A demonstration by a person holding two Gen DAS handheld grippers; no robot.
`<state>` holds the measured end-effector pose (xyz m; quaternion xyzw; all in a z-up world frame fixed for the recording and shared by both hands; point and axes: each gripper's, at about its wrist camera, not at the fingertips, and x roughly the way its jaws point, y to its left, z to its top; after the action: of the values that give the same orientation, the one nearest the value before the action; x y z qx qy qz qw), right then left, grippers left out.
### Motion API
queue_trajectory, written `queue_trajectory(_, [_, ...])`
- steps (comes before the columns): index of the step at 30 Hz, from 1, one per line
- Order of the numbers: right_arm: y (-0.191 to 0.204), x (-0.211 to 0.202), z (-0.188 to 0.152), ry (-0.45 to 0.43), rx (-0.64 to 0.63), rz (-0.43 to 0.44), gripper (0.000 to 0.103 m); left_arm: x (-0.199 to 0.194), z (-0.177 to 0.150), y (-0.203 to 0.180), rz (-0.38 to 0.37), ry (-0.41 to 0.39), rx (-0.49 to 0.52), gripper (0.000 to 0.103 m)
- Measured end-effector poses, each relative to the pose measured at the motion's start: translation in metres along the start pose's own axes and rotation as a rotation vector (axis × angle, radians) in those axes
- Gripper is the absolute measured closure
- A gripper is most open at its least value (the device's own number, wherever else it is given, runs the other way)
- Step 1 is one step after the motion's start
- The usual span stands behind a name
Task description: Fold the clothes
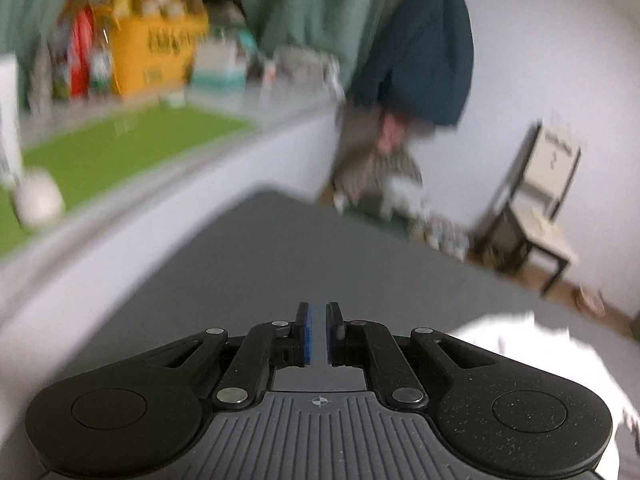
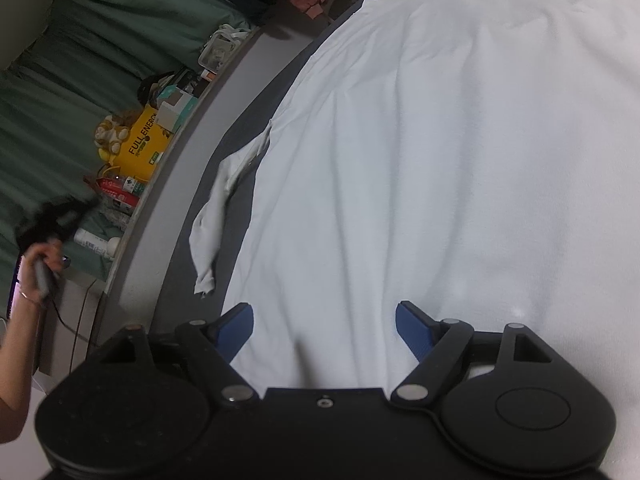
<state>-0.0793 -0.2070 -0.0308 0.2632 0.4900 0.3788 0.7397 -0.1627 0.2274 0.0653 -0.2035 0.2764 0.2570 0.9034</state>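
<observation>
White shirt spread on the dark counter, both grippers free of it.

The white shirt (image 2: 420, 160) lies flat on the dark grey counter (image 2: 236, 152), with one sleeve (image 2: 212, 216) stretched out to the side toward the counter's edge. The right gripper (image 2: 325, 330) hangs just above the shirt, its jaws wide apart and holding nothing. The left gripper (image 1: 319, 334) points over a bare part of the counter (image 1: 304, 248); its jaws are almost together, with a thin gap and nothing between them. In the left wrist view a corner of the shirt (image 1: 532, 344) shows at the right. A yellow box (image 2: 146, 142) stands on the shelf beside green curtains (image 2: 80, 60).
</observation>
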Motion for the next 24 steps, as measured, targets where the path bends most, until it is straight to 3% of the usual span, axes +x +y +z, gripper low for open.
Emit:
queue_trajectory(4, [0.000,0.000,-0.001,-0.001,-0.005,-0.001,0.025,0.028,-0.052,-0.014,-0.030,0.148,0.066,0.097])
queue_trajectory(6, [0.000,0.000,-0.001,-0.001,-0.007,-0.001,0.025,0.028,-0.079,-0.037,-0.059,0.164,0.201,0.079])
queue_trajectory(8, [0.000,0.000,-0.001,-0.002,-0.008,-0.001,0.025,0.024,-0.110,-0.069,-0.043,0.145,0.428,0.027])
queue_trajectory(10, [0.001,0.000,-0.001,-0.003,-0.009,-0.003,0.025,0.019,-0.130,-0.097,-0.047,0.129,0.611,0.010])
queue_trajectory(17, [0.000,0.000,-0.001,-0.002,-0.014,0.001,0.023,0.021,-0.182,-0.170,-0.116,0.223,1.102,0.010])
queue_trajectory(21, [0.001,0.001,-0.001,-0.002,-0.016,0.002,0.023,0.038,-0.186,-0.175,-0.074,0.335,1.050,0.015])
queue_trajectory(23, [0.000,0.000,-0.001,-0.001,-0.017,0.004,0.023,0.048,-0.186,-0.173,-0.058,0.389,1.014,0.037])
queue_trajectory(24, [0.000,0.000,-0.001,-0.001,-0.019,0.005,0.023,0.053,-0.188,-0.171,-0.051,0.423,0.997,0.042])
